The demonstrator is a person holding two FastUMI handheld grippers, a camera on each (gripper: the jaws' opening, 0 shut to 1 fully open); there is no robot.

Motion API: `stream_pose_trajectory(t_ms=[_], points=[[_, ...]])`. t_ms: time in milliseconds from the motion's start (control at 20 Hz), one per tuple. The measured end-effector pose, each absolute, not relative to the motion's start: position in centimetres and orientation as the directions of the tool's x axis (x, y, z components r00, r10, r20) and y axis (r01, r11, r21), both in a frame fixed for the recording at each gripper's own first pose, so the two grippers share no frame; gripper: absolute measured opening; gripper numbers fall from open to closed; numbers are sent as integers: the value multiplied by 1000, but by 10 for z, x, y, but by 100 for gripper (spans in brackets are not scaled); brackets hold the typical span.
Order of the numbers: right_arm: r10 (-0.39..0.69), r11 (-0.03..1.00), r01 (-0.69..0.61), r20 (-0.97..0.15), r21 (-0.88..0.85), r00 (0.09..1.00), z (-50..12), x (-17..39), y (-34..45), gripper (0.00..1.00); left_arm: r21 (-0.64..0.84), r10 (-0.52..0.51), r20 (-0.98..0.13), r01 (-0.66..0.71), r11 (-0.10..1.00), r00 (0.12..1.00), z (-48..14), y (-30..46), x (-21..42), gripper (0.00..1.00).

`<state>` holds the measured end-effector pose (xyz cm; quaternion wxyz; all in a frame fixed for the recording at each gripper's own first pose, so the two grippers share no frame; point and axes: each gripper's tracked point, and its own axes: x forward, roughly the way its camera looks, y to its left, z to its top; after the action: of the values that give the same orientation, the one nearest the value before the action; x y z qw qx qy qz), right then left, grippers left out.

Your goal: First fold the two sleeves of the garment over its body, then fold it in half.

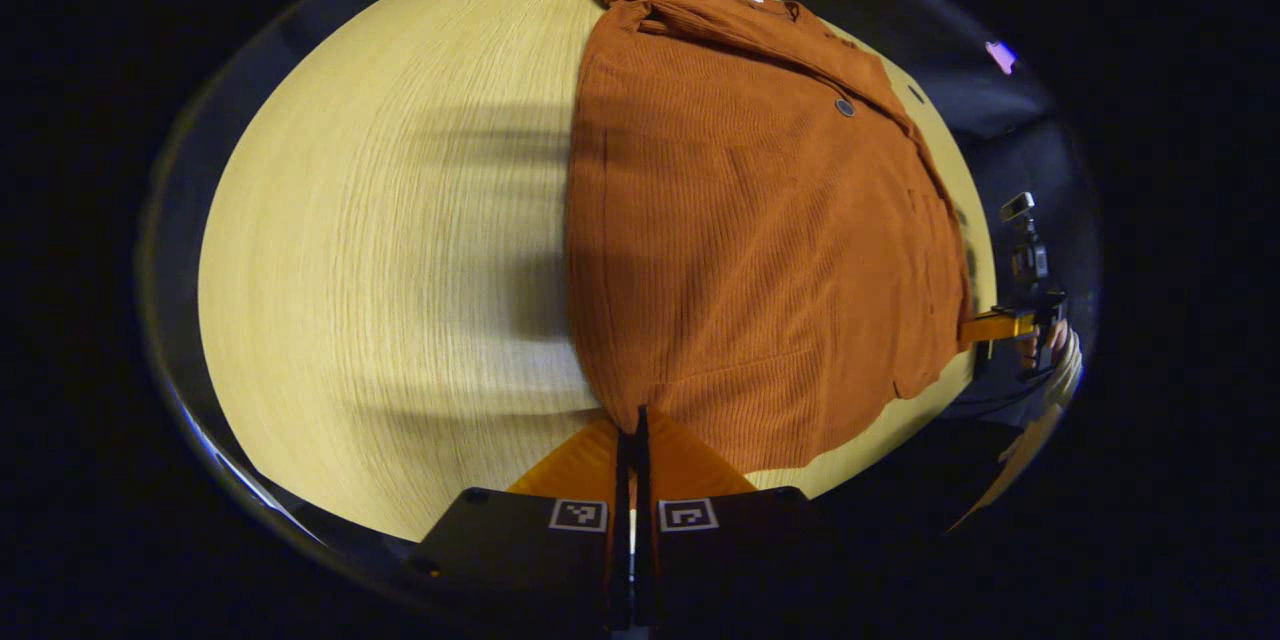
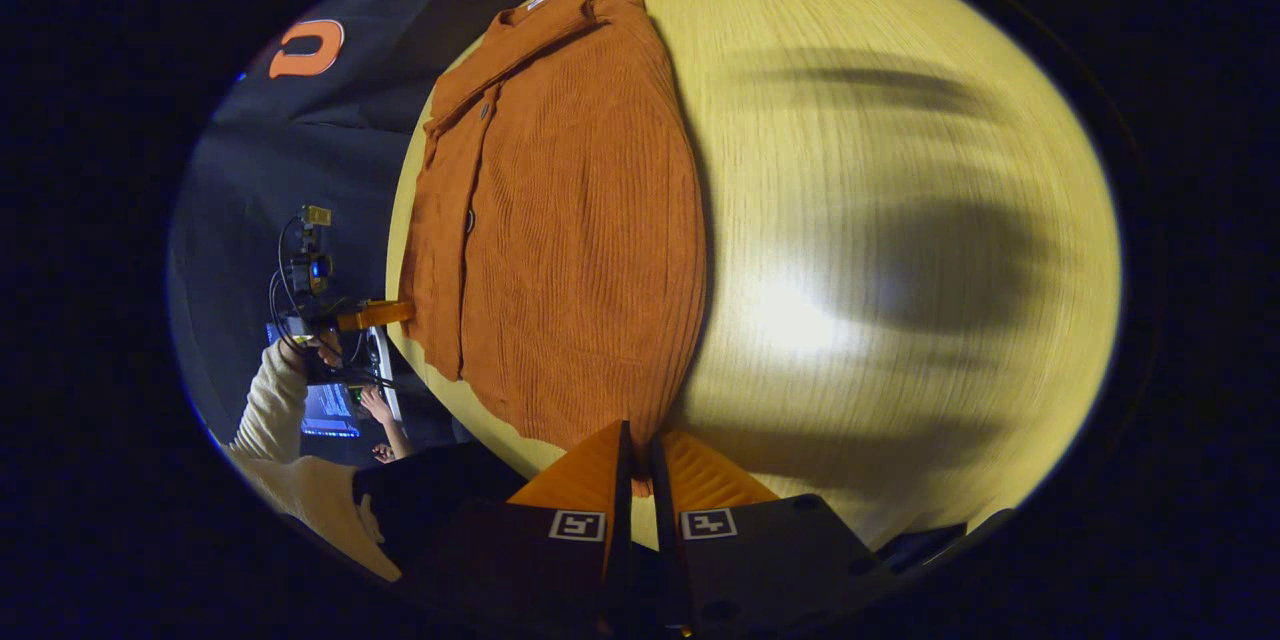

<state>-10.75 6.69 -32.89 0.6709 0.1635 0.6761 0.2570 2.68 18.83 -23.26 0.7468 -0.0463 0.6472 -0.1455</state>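
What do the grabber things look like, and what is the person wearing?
Each hand-held gripper has two orange wedge-shaped fingers on a black body with small square black-and-white markers. The far one carries black cables and a small yellowish block on top. The person wears a cream ribbed sleeve.

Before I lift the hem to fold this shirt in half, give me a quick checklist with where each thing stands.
1. Sleeves folded over the body: ok, the rust shirt lies as a narrow panel with no sleeve sticking out.
2. Left gripper on the hem corner: ok, fingers closed at the edge.
3. Right gripper on the other corner: ok, fingers pinch cloth.
4. Cloth flat: ok, few wrinkles.
5. Table space beside the shirt: ok.
6. Both layers caught: cannot tell.
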Motion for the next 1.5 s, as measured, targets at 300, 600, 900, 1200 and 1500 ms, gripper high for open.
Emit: stream_pose_trajectory(t_ms=[300, 600, 900, 1200, 1500], points=[[600, 780, -218, -800, 586, -4, -316, -100, 69, 13, -83, -120, -958, 147, 986, 259, -198, 195, 40, 3], [733, 662, -307, -676, 684, 76, -246, -71, 78, 13, -112, -180, -900, 188, 976, 397, -105, 170, 80, 3], [783, 615, -394, -585, 683, 210, -155, 19, 101, 13, -180, -270, -825, 222, 958, 497, -21, 150, 140, 3], [739, 672, -374, -545, 640, 396, -95, 137, 126, 13, -262, -375, -736, 273, 926, 564, 27, 150, 250, 3], [627, 768, -280, -588, 575, 512, -108, 266, 146, 12, -339, -436, -661, 276, 899, 610, 23, 141, 385, 3]])
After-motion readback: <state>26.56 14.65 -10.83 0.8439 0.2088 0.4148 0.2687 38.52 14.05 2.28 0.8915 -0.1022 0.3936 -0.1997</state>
